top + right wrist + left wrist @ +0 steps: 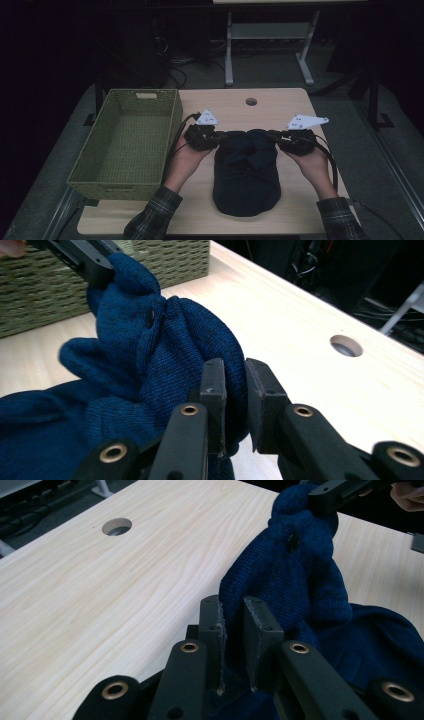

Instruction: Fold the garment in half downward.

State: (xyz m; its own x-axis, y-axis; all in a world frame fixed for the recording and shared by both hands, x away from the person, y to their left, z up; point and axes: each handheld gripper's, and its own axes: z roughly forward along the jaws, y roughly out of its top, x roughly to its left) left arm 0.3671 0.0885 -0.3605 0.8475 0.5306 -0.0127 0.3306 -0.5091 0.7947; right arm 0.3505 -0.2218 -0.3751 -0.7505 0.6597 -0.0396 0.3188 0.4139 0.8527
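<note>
A dark blue knitted garment [246,175] lies in a heap on the middle of the wooden table [295,200]. Its far edge is lifted and stretched between my two grippers. My left gripper [223,138] grips the left end; in the left gripper view the knit [295,575] is pinched between my left gripper's [234,605] jaws. My right gripper [272,136] grips the right end, and the cloth [150,350] is wedged between my right gripper's [234,367] jaws. Each gripper view also shows the opposite gripper clamped on the fabric's far end.
A green woven basket [120,190] with nothing in it stands at the table's left side, close to my left hand. A round cable hole [251,101] sits near the table's far edge. Beyond the table are a white desk frame and cables on the floor.
</note>
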